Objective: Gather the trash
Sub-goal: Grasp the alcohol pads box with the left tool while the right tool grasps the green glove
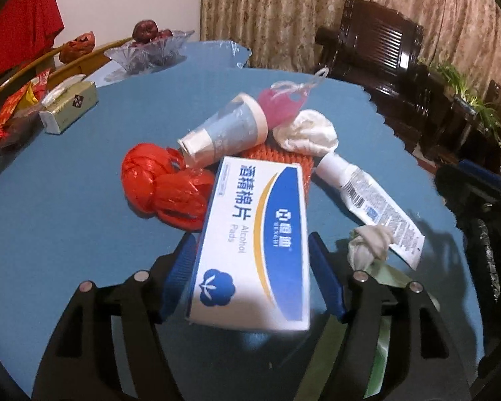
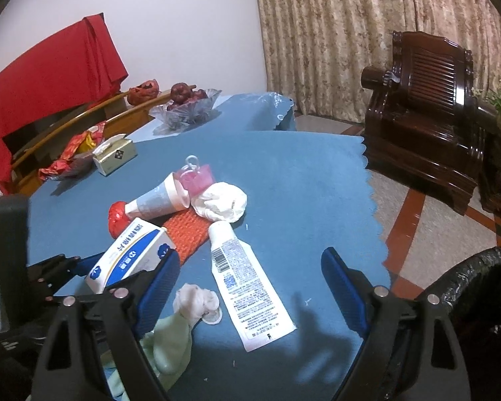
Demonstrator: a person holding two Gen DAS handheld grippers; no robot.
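- Carrying the alcohol-pad box [image 1: 257, 250] w/ the left gripper [image 1: 250, 239]: blue pads sit against both long sides and the box is tilted, near end up off the blue table [image 2: 300, 183].
- Grip is near the box's near end, so most of the length sticks out past the fingers. I'd keep the wrist steady so it doesn't pivot or slip.
- Next, I reckon, swing it over to the black-lined bin [image 2: 477, 284] by the table's right edge and let go only once it's over the opening.
- Keep the far end clear of the paper cup [image 2: 160, 200] and orange mesh [image 2: 190, 234] just behind it, or I'll drag the pile.
- Right gripper [image 2: 252, 255] stands wide and empty above the white tube [image 2: 243, 284], w/ a tissue wad [image 2: 195, 300] just beside its left finger. I'd keep it parked so the box has a free path.
- Box look: white and blue carton, yellow arc, cotton-flower logo, "Alcohol Pads" print. Rigid and light by the look, corners intact, flaps seem closed.
- Other trash on the table: red plastic bag [image 1: 163, 187], white crumple [image 2: 223, 202], pink bit [image 2: 198, 177].
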